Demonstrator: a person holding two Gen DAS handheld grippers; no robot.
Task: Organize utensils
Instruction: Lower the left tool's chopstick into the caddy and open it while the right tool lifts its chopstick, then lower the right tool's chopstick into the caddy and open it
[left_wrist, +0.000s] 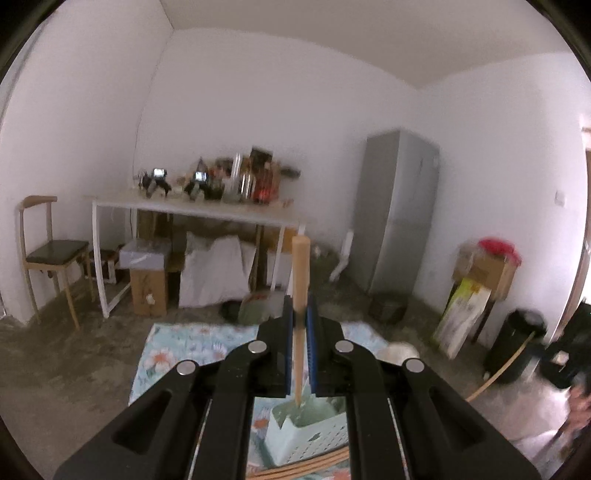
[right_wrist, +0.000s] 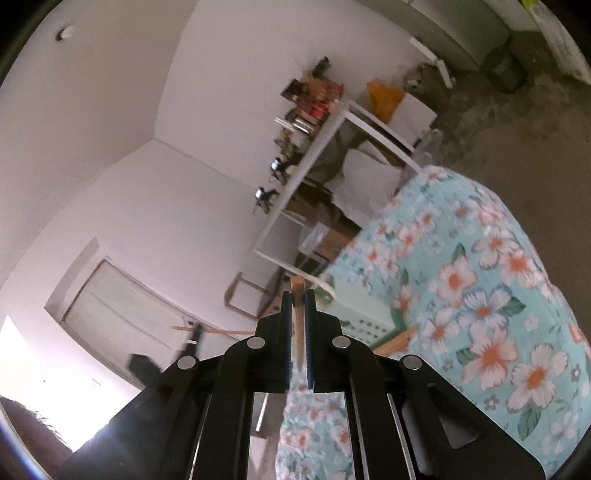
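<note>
Left gripper (left_wrist: 300, 314): we clamp a wooden utensil (left_wrist: 300, 280), long axis upright, lower end directly over the mint basket (left_wrist: 295, 434).
Right gripper (right_wrist: 298, 306): we pinch a second wooden stick (right_wrist: 297, 295); farther off.

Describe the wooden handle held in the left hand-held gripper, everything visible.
The wooden handle is a pale, smooth, flat-sided stick, wider at its squared top and narrowing downward. It stands nearly upright, clamped between the blue pads of the left hand-held gripper. Its top sticks out above the fingertips; its lower end dips into the mint-green basket on the floral cloth. Whatever head it has is hidden.
</note>
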